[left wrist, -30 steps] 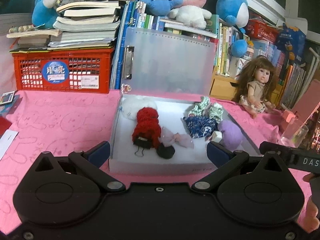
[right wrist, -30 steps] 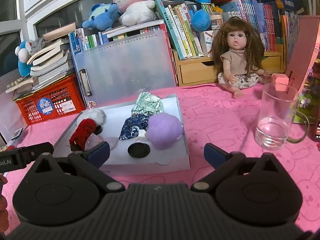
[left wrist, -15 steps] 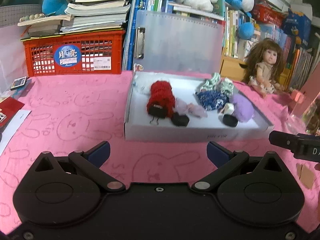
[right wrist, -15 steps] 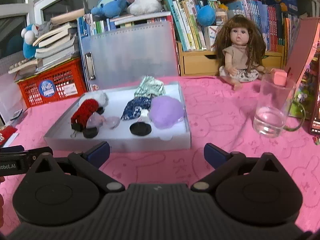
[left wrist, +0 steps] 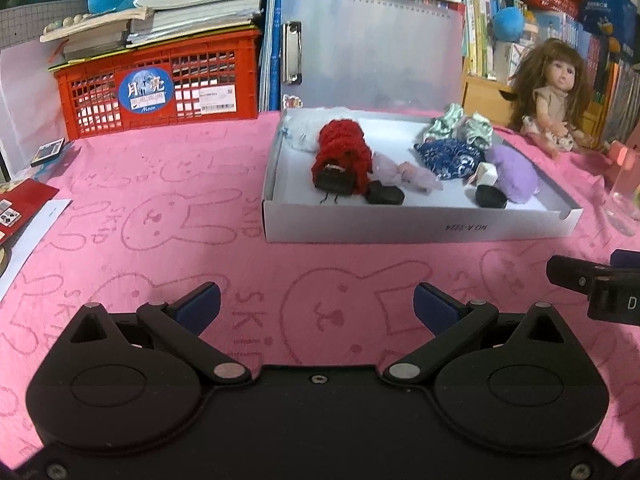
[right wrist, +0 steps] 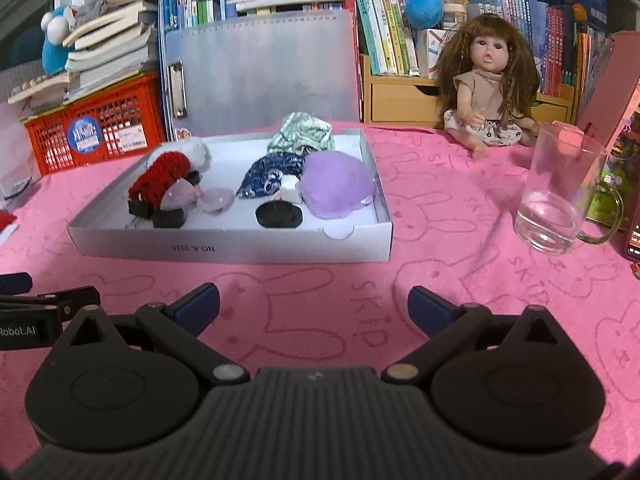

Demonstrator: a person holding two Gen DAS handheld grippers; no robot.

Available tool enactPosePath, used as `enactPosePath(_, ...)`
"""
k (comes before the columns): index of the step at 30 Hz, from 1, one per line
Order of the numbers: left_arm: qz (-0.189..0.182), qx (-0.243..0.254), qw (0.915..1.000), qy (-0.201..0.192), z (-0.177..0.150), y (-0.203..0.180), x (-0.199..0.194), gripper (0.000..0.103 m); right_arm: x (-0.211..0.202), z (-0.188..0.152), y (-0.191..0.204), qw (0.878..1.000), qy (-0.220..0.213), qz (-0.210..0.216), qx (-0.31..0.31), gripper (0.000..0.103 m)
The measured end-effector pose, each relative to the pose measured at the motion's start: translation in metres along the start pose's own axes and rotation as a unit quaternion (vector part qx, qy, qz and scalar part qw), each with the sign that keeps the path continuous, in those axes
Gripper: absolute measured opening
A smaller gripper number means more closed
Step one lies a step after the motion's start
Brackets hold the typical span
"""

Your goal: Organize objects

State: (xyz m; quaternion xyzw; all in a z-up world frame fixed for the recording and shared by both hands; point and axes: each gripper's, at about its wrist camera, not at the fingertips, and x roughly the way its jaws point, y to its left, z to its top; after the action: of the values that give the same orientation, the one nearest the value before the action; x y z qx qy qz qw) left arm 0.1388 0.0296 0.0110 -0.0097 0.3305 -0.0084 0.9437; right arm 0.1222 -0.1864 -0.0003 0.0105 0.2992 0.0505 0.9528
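Observation:
A shallow white box (left wrist: 416,229) (right wrist: 236,247) lies on the pink cloth. Inside are a red knitted piece (left wrist: 343,153) (right wrist: 160,178) with a black binder clip, a pale pink bow (left wrist: 404,172), a dark blue patterned cloth (left wrist: 446,155) (right wrist: 272,172), a green-white cloth (right wrist: 302,134), a purple plush (left wrist: 514,174) (right wrist: 338,184) and black round pieces (right wrist: 279,215). My left gripper (left wrist: 316,308) hovers open and empty in front of the box. My right gripper (right wrist: 313,307) is likewise open, empty, short of the box's front wall.
A glass mug (right wrist: 560,196) stands right of the box, a doll (right wrist: 490,84) behind it. A translucent clipboard case (left wrist: 372,48) and a red crate (left wrist: 160,88) under books sit at the back. Papers (left wrist: 28,220) lie at the left edge.
Both grippers have drawn back from the box, which now looks smaller and farther. Their jaws stay open. Nothing in the box has moved.

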Motion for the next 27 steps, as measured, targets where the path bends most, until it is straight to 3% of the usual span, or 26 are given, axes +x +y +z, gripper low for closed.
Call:
enactPosePath(10,0.013,0.011,0.9998,0.011,-0.003,-0.003,0.011,0.103,0.015,-0.009,0.004,0.999,0.025,-0.014,-0.015,0.103)
enactPosePath(27,0.013,0.010,0.9998,0.012,-0.003,-0.004,0.012,0.103,0.018,-0.009,0.007,0.999,0.030,-0.019,-0.027,0.103)
